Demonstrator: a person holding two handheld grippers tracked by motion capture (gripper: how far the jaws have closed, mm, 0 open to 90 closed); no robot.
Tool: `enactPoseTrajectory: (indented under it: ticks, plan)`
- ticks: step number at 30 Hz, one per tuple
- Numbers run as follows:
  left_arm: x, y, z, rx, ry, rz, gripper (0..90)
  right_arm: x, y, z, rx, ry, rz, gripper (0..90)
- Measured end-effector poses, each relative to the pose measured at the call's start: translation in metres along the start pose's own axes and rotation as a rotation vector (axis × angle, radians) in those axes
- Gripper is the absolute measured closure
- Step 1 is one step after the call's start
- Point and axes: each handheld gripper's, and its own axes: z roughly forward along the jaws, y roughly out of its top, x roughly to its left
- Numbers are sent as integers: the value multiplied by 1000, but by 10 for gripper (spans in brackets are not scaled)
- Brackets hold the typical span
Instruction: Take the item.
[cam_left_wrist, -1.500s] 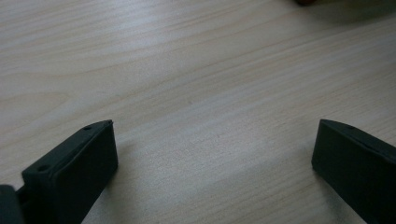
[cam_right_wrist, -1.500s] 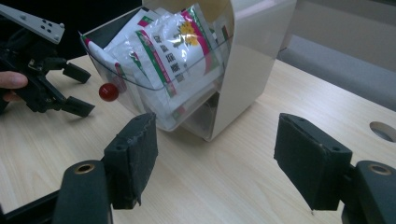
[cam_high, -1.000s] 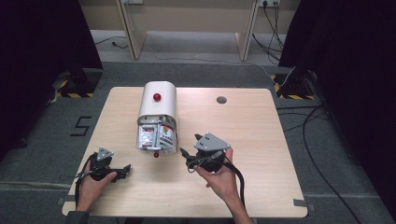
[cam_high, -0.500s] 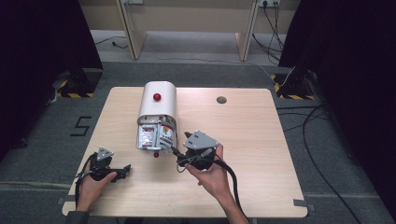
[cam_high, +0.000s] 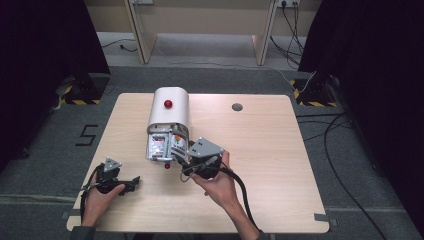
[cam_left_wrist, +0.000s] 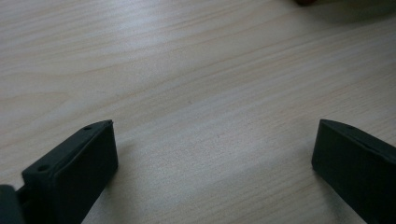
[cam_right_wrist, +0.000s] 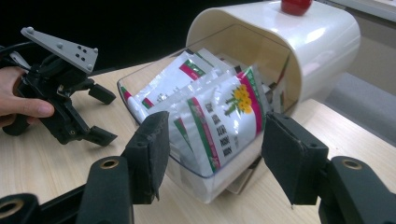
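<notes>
Wooden table (cam_high: 280, 150) bears a white dispenser (cam_right_wrist: 280, 42) holding packets (cam_right_wrist: 219, 121); both claws gape, right claw (cam_right_wrist: 212, 154) nearest.

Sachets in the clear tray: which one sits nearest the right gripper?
The front sachet printed with a yellow flower, its face toward the open right gripper. The red-striped sachets stand behind it, deeper in the clear tray.

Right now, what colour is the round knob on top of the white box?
The knob is red, on the cream-white box. It shows best in the high view.
</notes>
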Motion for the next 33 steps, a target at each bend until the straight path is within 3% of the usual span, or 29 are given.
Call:
enactPoseTrajectory:
  ticks: [6,7,18,26,33]
  plan:
    - [0,0,0,0,0,0,0,6,8,15,8,3,-23,445]
    - [0,0,0,0,0,0,0,9,11,19,18,-7,-48,455]
    - [0,0,0,0,0,0,0,10,15,37,54,-57,-87,519]
    - [0,0,0,-1,0,1,0,-1,7,38,77,-86,-95,638]
    - [0,0,0,-1,0,1,0,-7,3,36,35,-61,-88,805]
